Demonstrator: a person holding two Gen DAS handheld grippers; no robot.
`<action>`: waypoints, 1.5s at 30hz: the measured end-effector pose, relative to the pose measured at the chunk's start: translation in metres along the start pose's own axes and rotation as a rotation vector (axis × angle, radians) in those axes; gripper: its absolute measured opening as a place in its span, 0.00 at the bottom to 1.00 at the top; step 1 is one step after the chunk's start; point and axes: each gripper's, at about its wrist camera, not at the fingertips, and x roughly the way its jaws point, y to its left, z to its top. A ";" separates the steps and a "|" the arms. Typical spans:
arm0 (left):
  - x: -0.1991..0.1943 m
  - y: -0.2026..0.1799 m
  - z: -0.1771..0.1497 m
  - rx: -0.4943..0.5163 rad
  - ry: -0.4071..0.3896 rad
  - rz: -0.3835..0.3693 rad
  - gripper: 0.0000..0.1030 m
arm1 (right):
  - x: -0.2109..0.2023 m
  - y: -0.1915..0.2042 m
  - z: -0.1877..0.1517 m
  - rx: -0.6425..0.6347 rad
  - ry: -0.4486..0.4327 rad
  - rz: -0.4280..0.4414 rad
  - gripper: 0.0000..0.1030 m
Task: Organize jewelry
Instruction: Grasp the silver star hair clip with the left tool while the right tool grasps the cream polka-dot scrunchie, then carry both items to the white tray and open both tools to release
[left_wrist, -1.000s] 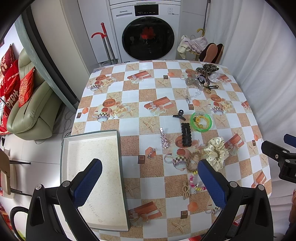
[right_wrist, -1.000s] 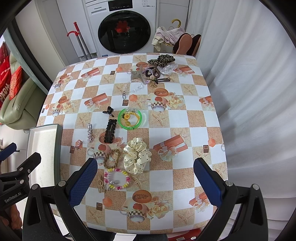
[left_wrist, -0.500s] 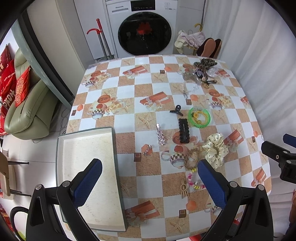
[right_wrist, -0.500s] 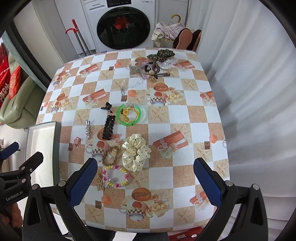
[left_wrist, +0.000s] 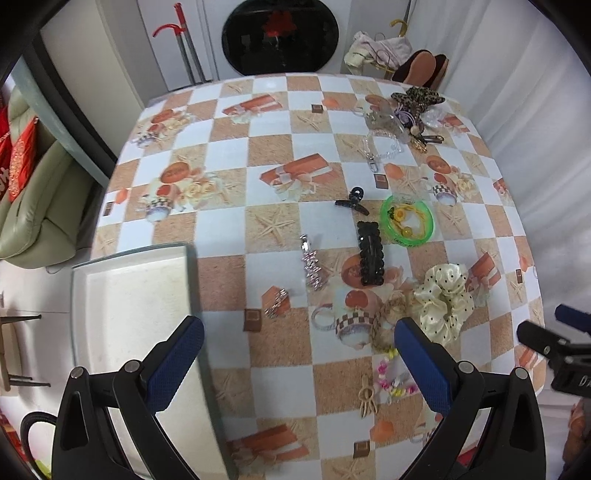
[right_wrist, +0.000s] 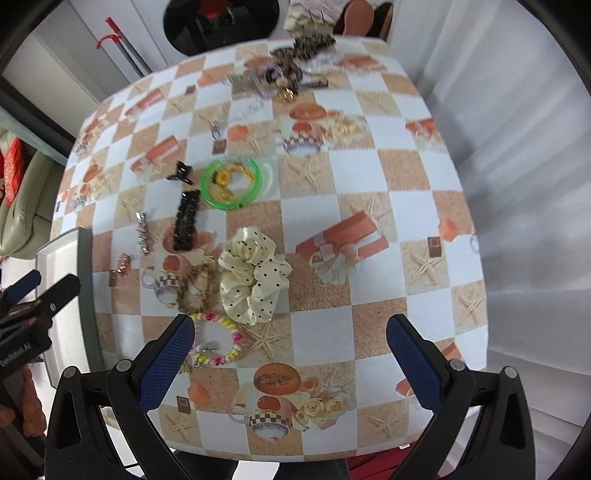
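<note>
while both tongs, left (left_wrist: 295, 354) and right (right_wrist: 290, 354), gape empty, tray (left_wrist: 125, 295) overhangs the table's (left_wrist: 229, 229) left edge.

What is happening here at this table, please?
A person holds a claw in each hand above a table strewn with hair accessories and jewelry. Both the left claw and the right claw are open and hold nothing. The tray at the left edge looks empty, so sorting has not begun. The scrunchie, bead bracelet, black clip and green bangle all lie on the cloth.
</note>
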 end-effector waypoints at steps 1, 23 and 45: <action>0.007 -0.002 0.003 0.003 0.005 -0.001 1.00 | 0.005 -0.001 0.000 0.004 0.008 0.001 1.00; 0.135 -0.012 0.046 0.045 0.160 -0.029 0.62 | 0.115 0.010 0.027 0.030 0.169 0.071 0.80; 0.080 -0.021 0.040 0.032 0.046 -0.129 0.20 | 0.062 0.004 0.024 0.071 0.053 0.182 0.14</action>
